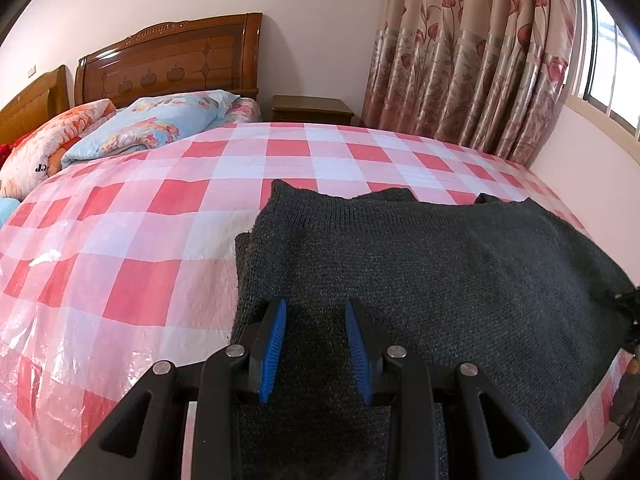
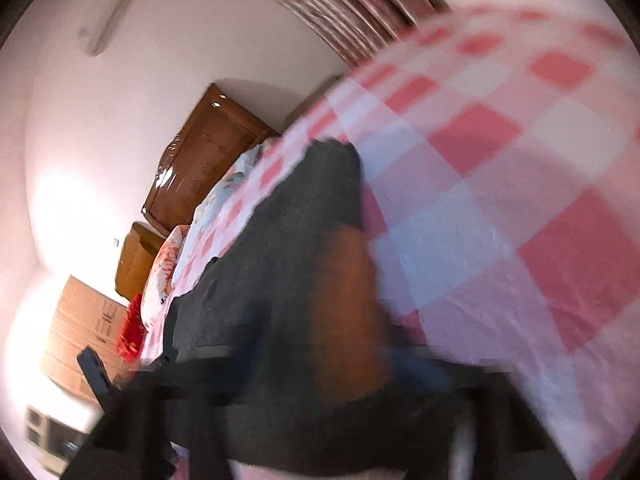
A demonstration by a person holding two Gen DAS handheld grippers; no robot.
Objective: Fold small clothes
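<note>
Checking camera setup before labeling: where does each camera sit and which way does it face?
Left wrist: on the left gripper, upright, angled down over the dark sweater on the checked bed toward the headboard and curtain; both blue pads show, jaws apart.
Right wrist: on the right gripper, rolled sideways, blurred; only dark smears of it show.
Shared: sweater, bed, headboard, curtain.

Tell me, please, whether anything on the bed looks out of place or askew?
Nothing looks damaged or spilled. The dark knit garment lies flat on the checked cover, though its left edge is doubled over unevenly. Bedding is bunched loosely by the headboard. The right wrist view is too blurred to judge.
</note>
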